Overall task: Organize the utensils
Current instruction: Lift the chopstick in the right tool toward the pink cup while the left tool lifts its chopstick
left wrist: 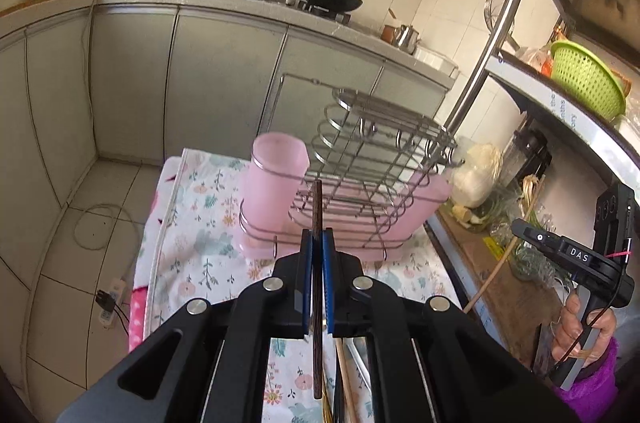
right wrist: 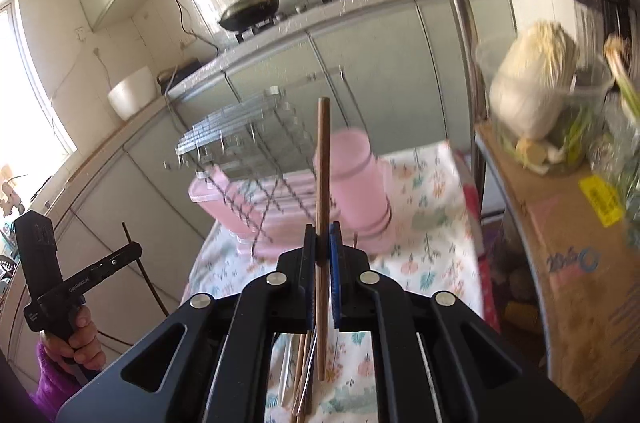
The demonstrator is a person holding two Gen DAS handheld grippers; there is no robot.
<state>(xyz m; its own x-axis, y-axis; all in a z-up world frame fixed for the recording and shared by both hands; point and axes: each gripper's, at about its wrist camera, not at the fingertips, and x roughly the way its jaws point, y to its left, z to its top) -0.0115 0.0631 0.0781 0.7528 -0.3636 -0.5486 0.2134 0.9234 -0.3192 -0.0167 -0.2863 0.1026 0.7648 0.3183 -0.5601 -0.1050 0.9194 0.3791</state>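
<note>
Fingers on both grippers are clamped on chopsticks: my left gripper [left wrist: 317, 243] pinches a dark chopstick [left wrist: 317, 211], my right gripper [right wrist: 322, 239] a lighter brown chopstick [right wrist: 322, 159], both near upright. Target, I'd guess, is the pink cup [left wrist: 276, 183] in the wire dish rack [left wrist: 372, 151] on the floral cloth [left wrist: 200, 223], ahead of both. I'd centre each tip over the cup mouth before releasing. More loose utensils [right wrist: 300, 375] lie below. Rack wires beside the cup could snag a tip.
</note>
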